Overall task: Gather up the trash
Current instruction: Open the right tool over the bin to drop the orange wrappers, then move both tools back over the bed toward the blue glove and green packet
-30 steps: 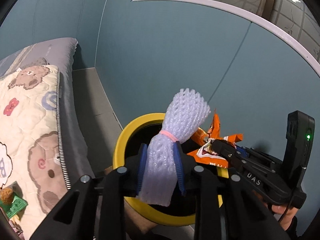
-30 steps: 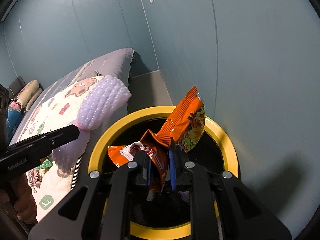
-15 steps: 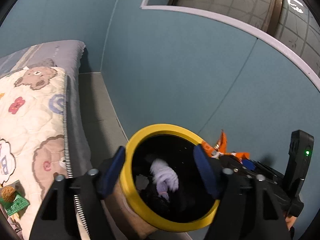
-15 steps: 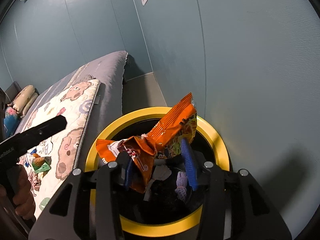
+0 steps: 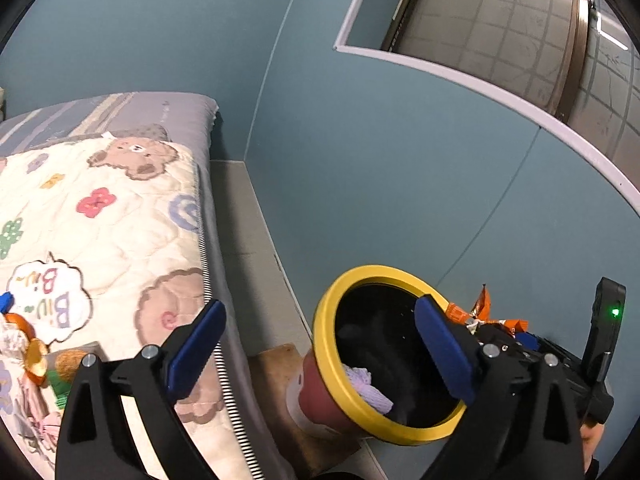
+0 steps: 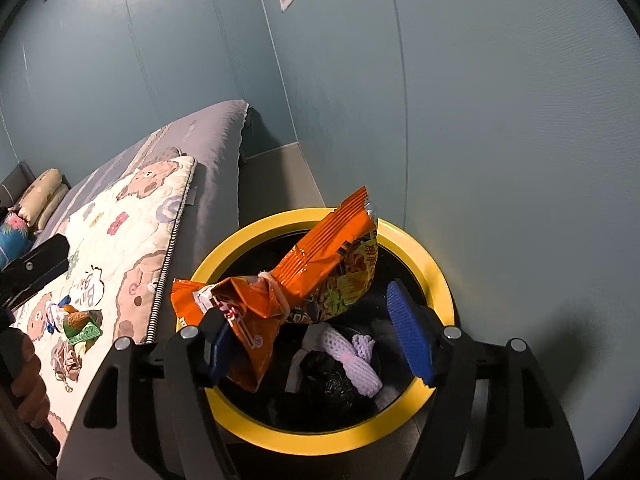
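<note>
Cream quilt [image 5: 100, 240] reads "Biu Biu" in a cloud.

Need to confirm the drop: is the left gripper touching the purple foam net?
Apart. Left wrist view: the left gripper is opening, nothing between its jaws; the purple foam net lies inside the yellow-rimmed bin.

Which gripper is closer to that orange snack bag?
The right gripper: the orange snack bag hangs between its opening jaws above the bin. The left gripper is off toward the bed, empty.
</note>
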